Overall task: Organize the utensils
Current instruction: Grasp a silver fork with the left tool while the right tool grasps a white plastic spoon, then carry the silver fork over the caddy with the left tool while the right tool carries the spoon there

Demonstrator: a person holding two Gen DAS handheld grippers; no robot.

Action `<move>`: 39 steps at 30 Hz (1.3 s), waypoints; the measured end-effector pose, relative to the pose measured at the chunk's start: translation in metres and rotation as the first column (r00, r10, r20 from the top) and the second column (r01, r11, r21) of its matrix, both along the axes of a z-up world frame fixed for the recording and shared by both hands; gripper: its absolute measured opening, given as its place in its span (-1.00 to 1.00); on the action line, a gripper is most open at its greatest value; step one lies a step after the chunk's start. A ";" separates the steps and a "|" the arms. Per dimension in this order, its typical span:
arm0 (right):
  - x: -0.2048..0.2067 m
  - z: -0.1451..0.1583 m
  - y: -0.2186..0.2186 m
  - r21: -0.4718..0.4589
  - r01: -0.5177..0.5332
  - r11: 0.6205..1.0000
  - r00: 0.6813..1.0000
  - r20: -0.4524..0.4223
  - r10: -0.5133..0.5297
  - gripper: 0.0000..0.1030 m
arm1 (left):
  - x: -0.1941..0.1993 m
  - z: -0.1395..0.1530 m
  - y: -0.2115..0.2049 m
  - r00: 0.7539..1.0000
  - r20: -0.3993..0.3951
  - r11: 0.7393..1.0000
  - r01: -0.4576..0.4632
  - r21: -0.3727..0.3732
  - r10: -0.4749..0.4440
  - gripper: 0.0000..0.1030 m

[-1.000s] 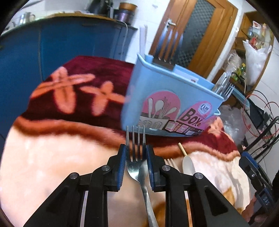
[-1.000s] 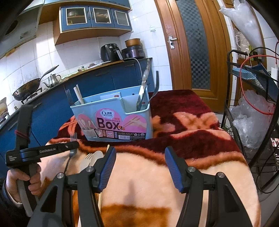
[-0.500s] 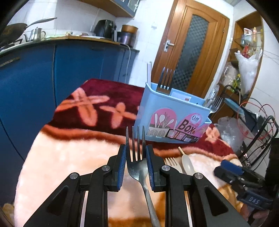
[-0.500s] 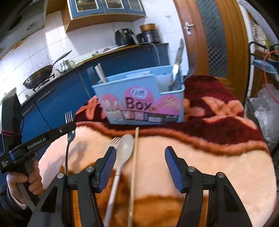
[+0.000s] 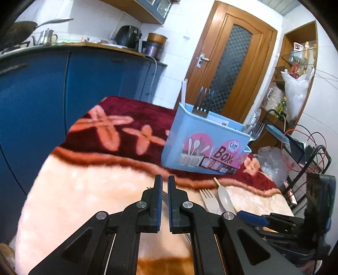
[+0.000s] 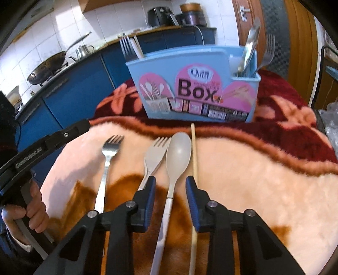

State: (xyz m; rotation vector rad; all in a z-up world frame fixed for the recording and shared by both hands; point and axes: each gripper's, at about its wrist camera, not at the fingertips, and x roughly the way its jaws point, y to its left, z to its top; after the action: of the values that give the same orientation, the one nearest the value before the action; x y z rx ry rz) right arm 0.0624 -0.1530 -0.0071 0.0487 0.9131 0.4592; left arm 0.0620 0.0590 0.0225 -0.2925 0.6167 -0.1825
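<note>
Now: left tongs (image 5: 165,184) pressed together, empty.
Metal fork (image 6: 108,157) lies below them; right tongs (image 6: 170,186) closing around beige spoon (image 6: 177,154) handle, not touching.

Walls: white tiles (image 5: 88,19)
Cabinets: blue fronts (image 5: 88,84) under a wooden counter (image 5: 95,44)
Door: brown wood (image 5: 230,63), dark patterned glass pane
Shelf: wooden alcove (image 5: 300,63) at right
Light: bright daylight
</note>
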 end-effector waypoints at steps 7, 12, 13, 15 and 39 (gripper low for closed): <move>0.008 -0.003 -0.006 0.024 0.019 1.000 0.999 -0.031 -0.018 -0.54 | 0.006 -0.017 0.005 0.993 -0.117 1.000 -0.010 -0.024 0.008 -0.85; 0.010 -0.004 -0.009 0.034 0.019 0.999 0.999 -0.032 -0.018 -0.60 | 0.008 -0.025 0.006 0.985 -0.173 0.996 0.009 -0.093 -0.025 -0.48; 0.010 -0.004 -0.010 0.036 0.018 0.999 0.999 -0.033 -0.017 -0.60 | 0.008 -0.028 0.005 0.982 -0.183 0.993 0.018 -0.119 -0.040 -0.43; 0.010 -0.004 -0.010 0.037 0.017 0.999 0.999 -0.033 -0.015 -0.62 | 0.009 -0.030 0.005 0.979 -0.196 0.988 0.030 -0.151 -0.059 -0.39; -0.009 0.016 -0.032 0.220 0.003 0.976 0.996 0.086 -0.023 -0.68 | 0.001 -0.009 -0.011 0.992 -0.051 0.974 0.100 -0.205 -0.112 -0.95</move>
State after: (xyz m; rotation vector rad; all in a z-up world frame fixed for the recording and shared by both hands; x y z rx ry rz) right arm 0.0531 -0.1851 0.0087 0.2343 0.7725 0.5444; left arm 0.0626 0.0479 0.0140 -0.4631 0.6771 -0.3409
